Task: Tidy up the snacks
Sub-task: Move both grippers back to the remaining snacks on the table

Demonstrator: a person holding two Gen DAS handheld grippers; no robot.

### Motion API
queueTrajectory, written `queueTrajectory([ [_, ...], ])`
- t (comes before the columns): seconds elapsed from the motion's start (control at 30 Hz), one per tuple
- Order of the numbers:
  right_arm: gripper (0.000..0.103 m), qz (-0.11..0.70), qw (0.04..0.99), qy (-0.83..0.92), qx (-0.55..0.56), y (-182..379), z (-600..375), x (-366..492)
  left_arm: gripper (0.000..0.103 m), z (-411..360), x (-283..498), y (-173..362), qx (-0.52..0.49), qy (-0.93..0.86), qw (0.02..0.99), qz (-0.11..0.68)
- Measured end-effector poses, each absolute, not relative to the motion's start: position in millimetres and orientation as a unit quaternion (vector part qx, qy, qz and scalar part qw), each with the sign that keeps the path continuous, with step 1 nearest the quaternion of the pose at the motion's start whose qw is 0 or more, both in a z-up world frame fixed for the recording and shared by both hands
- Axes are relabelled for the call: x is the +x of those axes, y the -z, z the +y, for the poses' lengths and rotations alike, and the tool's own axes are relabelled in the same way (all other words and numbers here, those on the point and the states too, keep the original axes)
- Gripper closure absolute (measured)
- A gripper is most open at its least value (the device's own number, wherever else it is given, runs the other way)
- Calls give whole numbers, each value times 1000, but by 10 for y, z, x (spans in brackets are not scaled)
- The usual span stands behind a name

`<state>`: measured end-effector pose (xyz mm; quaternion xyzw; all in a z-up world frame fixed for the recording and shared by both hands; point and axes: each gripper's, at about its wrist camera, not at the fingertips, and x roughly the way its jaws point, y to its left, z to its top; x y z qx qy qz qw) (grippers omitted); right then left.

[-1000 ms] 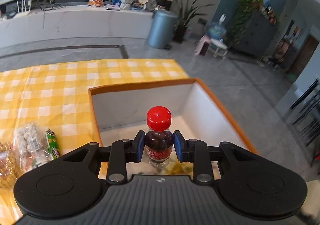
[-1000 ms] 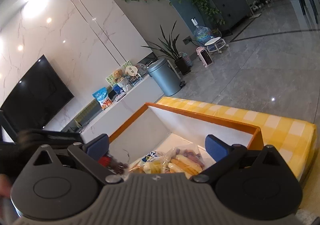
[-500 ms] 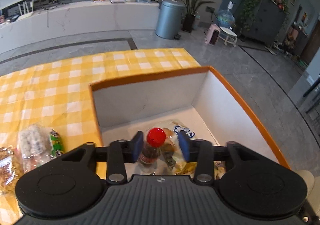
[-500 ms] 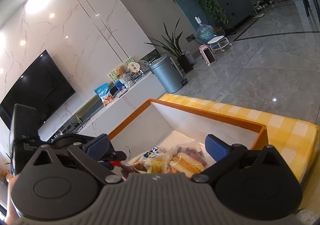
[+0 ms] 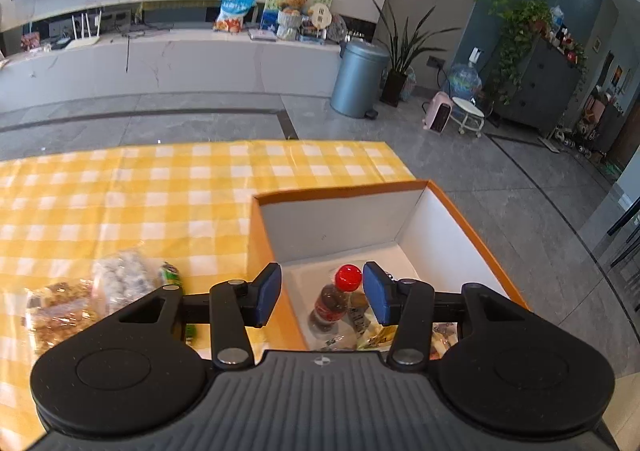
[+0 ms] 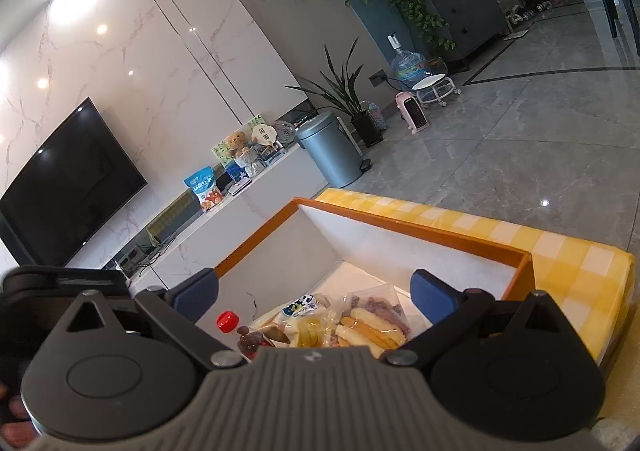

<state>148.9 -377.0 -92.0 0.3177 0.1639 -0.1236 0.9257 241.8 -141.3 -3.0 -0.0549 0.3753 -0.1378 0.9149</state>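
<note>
my left claw (image 5: 322, 293): spread wide, gripping nothing
bottle (image 5: 332, 301): lying in the box (image 5: 448, 207), below my open fingers
my right claw (image 6: 316, 295): spread too

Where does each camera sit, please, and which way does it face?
Left wrist: on the left gripper, looking down over the box and checked table; its open fingers frame the bottle.
Right wrist: on the right gripper, looking across the box toward the TV; open fingers show, and the person's fingertips at lower left.
Shared: box, bottle, bin.
</note>
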Motion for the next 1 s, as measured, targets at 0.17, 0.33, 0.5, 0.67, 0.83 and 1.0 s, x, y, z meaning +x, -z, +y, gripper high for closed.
queueTrajectory([
  [0.17, 3, 157, 925, 131, 322, 912, -3775, 1463, 45, -1240, 2278, -165, -50, 131, 925, 353],
  [0.33, 3, 138, 934, 137, 299, 816, -3674, 1392, 45, -1100, 2128, -311, -24, 126, 933, 336],
  [0.5, 3, 92, 958, 92, 254, 517, -3365, 1233, 45, -868, 1999, -439, -24, 117, 939, 321],
  [0.67, 3, 67, 975, 41, 209, 205, -2911, 1139, 45, -555, 1873, -532, -28, 103, 946, 306],
  [0.83, 3, 89, 974, -7, 206, 42, -2360, 1148, 45, -225, 1837, -488, -43, 79, 948, 305],
  [1.0, 3, 127, 975, -29, 182, 33, -1858, 1295, 45, 156, 1832, -313, -47, 27, 952, 302],
])
